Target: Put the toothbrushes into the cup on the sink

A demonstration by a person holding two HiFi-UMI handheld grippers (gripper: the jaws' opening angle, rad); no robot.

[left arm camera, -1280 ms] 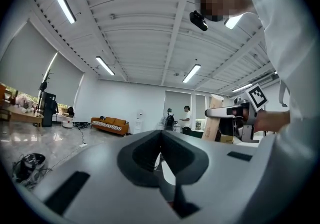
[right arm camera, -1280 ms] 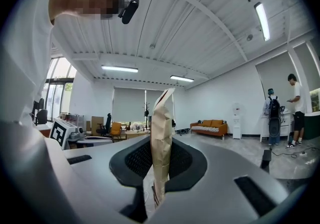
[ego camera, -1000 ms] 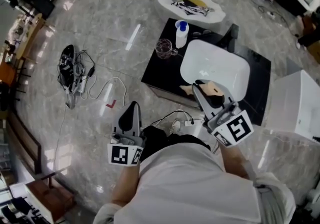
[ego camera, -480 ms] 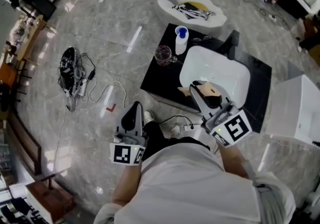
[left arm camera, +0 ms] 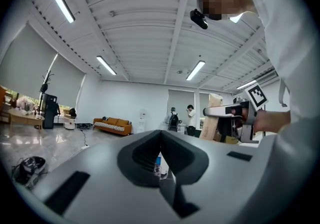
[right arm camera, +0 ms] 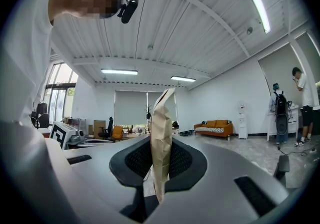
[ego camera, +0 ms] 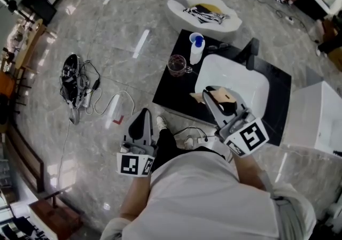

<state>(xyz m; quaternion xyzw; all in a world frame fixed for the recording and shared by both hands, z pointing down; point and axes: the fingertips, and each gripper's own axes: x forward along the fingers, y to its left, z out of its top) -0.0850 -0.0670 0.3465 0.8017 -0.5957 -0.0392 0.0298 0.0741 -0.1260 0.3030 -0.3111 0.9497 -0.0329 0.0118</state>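
My right gripper (ego camera: 211, 94) is over the near rim of the white sink (ego camera: 251, 81), shut on a crumpled tan paper packet (right arm camera: 161, 138). That packet (ego camera: 228, 94) sticks out on both sides of the jaws. The clear glass cup (ego camera: 176, 65) stands on the black counter (ego camera: 171, 86) left of the sink, beyond the right gripper. My left gripper (ego camera: 143, 115) is shut and empty, held low over the floor in front of the counter. In its own view the left gripper (left arm camera: 161, 135) shows nothing between its jaws. No toothbrush can be made out.
A white bottle with a blue cap (ego camera: 196, 49) stands behind the cup. A black tap (ego camera: 251, 52) rises at the sink's back. A white stool with striped cloth (ego camera: 206, 14) is beyond the counter, a white cabinet (ego camera: 318, 116) to the right, and cables (ego camera: 80, 81) lie on the floor at left.
The head view has shifted a little, so the counter sits slightly lower in frame. Both grippers hold their pose; the right one still grips the packet.
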